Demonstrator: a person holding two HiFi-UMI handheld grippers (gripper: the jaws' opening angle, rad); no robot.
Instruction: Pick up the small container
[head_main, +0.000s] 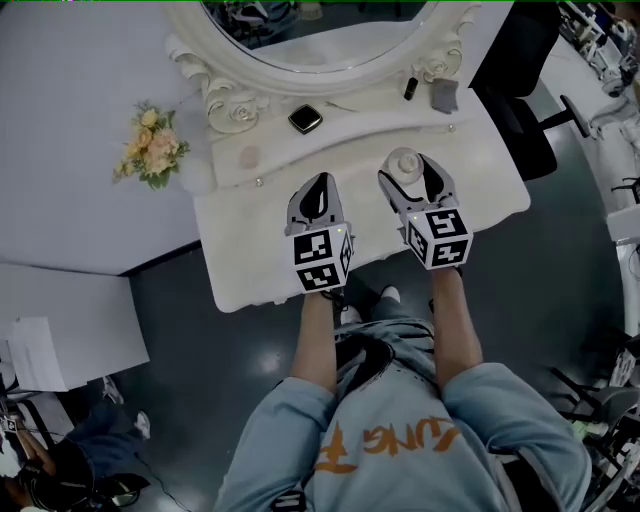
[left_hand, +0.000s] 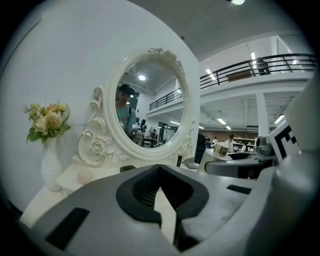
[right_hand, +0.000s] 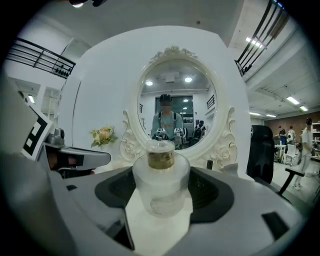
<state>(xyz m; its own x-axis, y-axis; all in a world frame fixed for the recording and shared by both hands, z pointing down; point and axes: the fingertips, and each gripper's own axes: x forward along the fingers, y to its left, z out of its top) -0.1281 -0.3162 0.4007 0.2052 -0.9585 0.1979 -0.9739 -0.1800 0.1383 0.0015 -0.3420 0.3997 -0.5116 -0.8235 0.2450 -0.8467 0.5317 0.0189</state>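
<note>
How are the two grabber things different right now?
The left gripper has its fingers shut together; the right gripper has its fingers apart, pressed on the small container. The left gripper holds nothing; the right gripper holds that container. Both are the same grey shape, over the white table.

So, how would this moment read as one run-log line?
right gripper: jaws shut on small frosted container | left gripper: jaws shut, empty | lift: unclear
</note>
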